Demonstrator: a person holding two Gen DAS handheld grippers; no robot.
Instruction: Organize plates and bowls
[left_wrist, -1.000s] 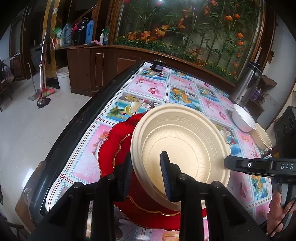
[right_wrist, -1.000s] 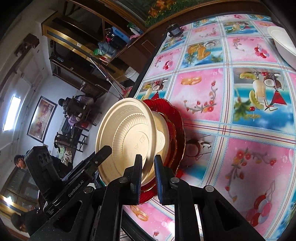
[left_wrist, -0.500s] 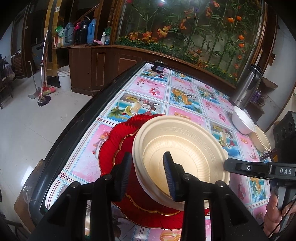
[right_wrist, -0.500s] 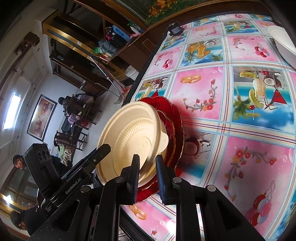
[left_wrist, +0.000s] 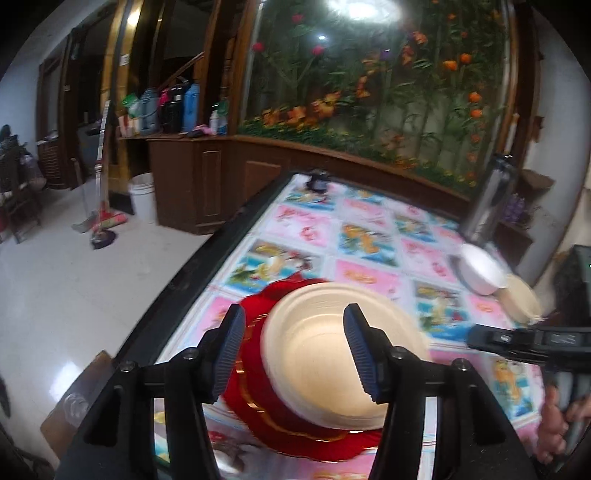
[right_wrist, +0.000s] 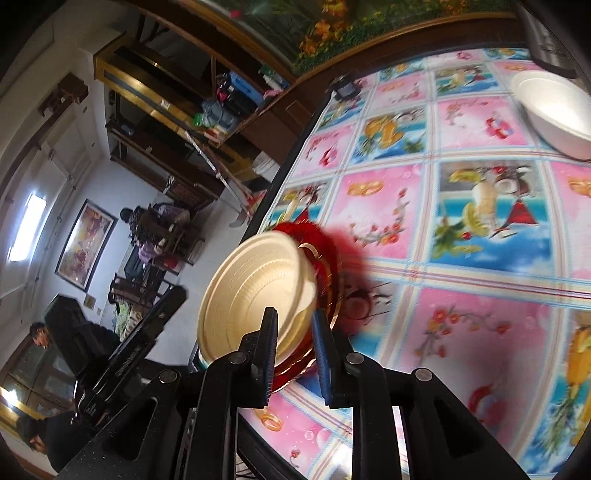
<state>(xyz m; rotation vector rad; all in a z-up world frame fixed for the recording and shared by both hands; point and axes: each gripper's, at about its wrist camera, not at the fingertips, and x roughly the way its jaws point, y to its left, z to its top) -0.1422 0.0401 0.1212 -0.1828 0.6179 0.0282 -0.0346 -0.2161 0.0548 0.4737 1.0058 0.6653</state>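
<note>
Left gripper (left_wrist: 295, 354): its jaws have just been opening and are now standing apart, the pads clear of the cream plate, whose near rim is showing between them with space on both sides.
Right gripper (right_wrist: 294, 350): its jaws are standing nearly closed with the near edge of the cream plate passing between them; I cannot tell whether the pads are pressing on it.
Cream plate (left_wrist: 317, 350): it is lying on the red plate, tilted in the right view.
Red plate (left_wrist: 258, 384): it is sitting under the cream plate at the near edge of the table (left_wrist: 369, 229), its scalloped rim showing around it.
White bowl (left_wrist: 480, 271): it is standing well beyond the red plate, toward the far right.
Tan bowl (left_wrist: 522, 302): it is resting just beside the white bowl.
Steel flask (left_wrist: 487, 199): it is standing upright behind the white bowl.
</note>
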